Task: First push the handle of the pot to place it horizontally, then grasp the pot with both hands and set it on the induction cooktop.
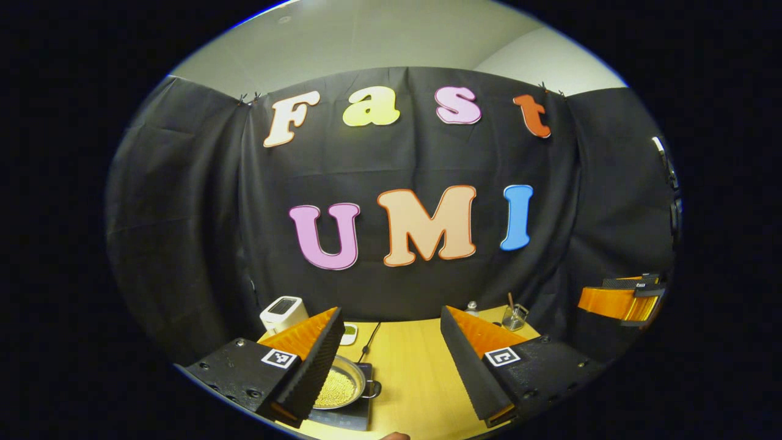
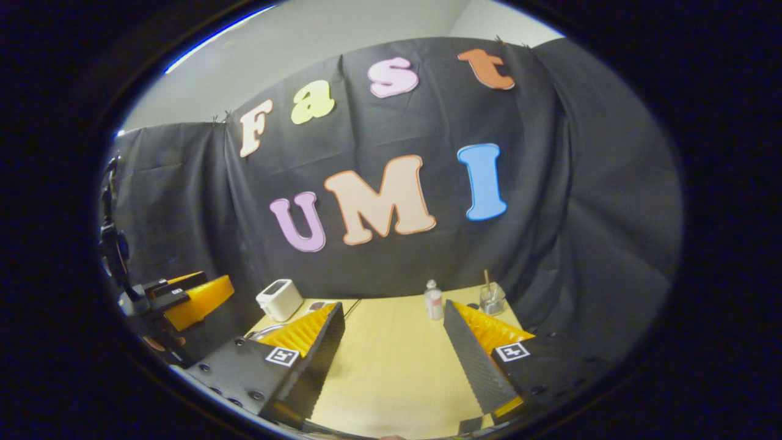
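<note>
**Pot on cooktop, both grippers raised and open**

Left gripper view: left gripper [image 1: 391, 360] held above the table [image 1: 415, 379], fingers wide apart, nothing between them. Below and behind the left finger, pot [image 1: 339, 386] sitting on the dark cooktop [image 1: 348, 415], filled with pale yellow grains, a short side handle [image 1: 372, 388] jutting toward table centre. White toaster [image 1: 283, 313] at the far left edge by the wall, a small white device [image 1: 349, 333] just beside it, a black cord [image 1: 368, 342] running from the wall toward the cooktop. Glass cup [image 1: 515, 316] with a stick in it at the far right corner, a small bottle [image 1: 471, 307] near it. Right gripper [image 1: 623, 299] off at the right edge, well apart; open or closed, cannot tell from here.

Right gripper view: right gripper [image 2: 394, 354] also over bare table [image 2: 391, 366], fingers spread wide, holding nothing. A sliver of pot rim [image 2: 263, 333] peeking out behind the left finger. Toaster [image 2: 279, 299], bottle [image 2: 433, 300] and cup [image 2: 492, 298] along the far edge. Left gripper [image 2: 183, 299] at the left edge, apart from the table items.
</note>
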Demonstrator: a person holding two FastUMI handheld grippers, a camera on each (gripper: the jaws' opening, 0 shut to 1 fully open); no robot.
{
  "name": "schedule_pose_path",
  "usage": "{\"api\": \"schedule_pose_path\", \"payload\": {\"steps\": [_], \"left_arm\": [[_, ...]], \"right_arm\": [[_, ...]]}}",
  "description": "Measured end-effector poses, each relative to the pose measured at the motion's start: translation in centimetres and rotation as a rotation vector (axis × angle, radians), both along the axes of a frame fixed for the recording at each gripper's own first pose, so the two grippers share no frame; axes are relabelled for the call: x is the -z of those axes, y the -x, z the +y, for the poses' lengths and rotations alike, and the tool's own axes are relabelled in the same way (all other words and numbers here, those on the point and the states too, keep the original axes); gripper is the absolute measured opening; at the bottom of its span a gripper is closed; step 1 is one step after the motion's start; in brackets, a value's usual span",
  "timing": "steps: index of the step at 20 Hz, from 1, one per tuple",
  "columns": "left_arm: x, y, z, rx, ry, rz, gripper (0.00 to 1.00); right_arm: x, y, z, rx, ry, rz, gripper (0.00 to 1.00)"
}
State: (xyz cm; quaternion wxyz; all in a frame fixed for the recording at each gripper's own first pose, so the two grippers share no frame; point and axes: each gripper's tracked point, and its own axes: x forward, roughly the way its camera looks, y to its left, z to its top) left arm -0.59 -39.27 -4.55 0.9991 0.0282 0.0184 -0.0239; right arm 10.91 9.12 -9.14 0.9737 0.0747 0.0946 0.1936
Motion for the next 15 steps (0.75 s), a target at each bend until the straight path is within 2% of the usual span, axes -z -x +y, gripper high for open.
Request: {"api": "schedule_pose_path", "payload": {"steps": [5, 8, 12, 13, 14, 15], "left_arm": [[-0.8, 0.4, -0.7, -0.006, 0.017, -0.088, 0.94], [-0.2, 1.1, -2.0, 0.029, 0.05, -0.088, 0.95], [1.2, 1.6, -2.0, 0.016, 0.062, -0.097, 0.95], [1.4, 1.8, -2.0, 0.014, 0.071, -0.095, 0.95], [1.9, 2.0, -2.0, 0.012, 0.081, -0.096, 0.95], [2.0, 1.9, -1.9, 0.009, 0.088, -0.096, 0.95]], "right_arm": [[0.5, 2.2, -2.1, 0.034, -0.004, -0.039, 0.93], [1.3, 3.1, -3.0, 0.062, 0.013, -0.05, 0.92], [1.5, 4.2, -3.6, 0.089, 0.019, -0.066, 0.92], [1.4, 4.4, -3.6, 0.092, 0.019, -0.076, 1.0], [0.9, 4.6, -3.6, 0.088, 0.017, -0.089, 0.92], [0.6, 4.8, -3.7, 0.084, 0.016, -0.102, 0.93]]}}
